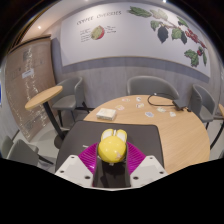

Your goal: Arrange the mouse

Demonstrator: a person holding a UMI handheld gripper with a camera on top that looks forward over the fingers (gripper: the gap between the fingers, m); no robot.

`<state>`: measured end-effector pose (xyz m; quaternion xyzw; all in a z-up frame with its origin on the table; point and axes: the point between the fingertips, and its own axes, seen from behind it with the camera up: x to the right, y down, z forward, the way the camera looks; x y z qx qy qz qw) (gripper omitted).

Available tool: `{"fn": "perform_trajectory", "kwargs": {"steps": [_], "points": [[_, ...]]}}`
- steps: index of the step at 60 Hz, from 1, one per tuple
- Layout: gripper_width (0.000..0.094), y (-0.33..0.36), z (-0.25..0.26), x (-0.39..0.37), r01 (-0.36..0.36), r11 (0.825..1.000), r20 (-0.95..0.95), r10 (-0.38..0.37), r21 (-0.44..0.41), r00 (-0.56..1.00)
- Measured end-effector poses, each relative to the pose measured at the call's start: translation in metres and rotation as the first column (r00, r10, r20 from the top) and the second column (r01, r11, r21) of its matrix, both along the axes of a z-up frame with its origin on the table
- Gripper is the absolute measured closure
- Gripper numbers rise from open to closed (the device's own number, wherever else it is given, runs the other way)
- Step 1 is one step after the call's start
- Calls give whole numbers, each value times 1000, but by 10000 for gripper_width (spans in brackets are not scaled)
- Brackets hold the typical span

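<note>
A yellow mouse [112, 147] sits between my gripper's [112, 158] two fingers, its rounded body filling the gap between the magenta pads [90, 157]. Both pads press against its sides, so the gripper is shut on it and holds it up above the dark mat [75, 135] on the wooden table [185, 135]. The mouse's underside is hidden.
Small white cards [106, 115] and bits lie scattered on the round wooden table ahead. Grey chairs [152, 88] stand around it. A small round side table [42, 97] is at the left. A white wall with fruit pictures [170, 25] is behind.
</note>
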<state>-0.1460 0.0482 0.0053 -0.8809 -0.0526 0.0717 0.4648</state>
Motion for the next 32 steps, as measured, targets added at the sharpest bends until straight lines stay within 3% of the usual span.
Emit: {"fn": "perform_trajectory", "kwargs": {"steps": [4,5,8,12,18,32], "points": [[542,-8,-19,-8,10,999,2,-10,-48,1000],[530,-4,-13,-8,14,1000,7,-14,-13,1000],[480,-5,-19,-4,9,1000,46,-8,-26,999],[405,-13,-18,-7,-45,998,70,49,-52,996],[78,-33,-7,0,-122,991,37,124,-52,992],[74,-97,25,77,-101,995,-19,101,1,995]]}}
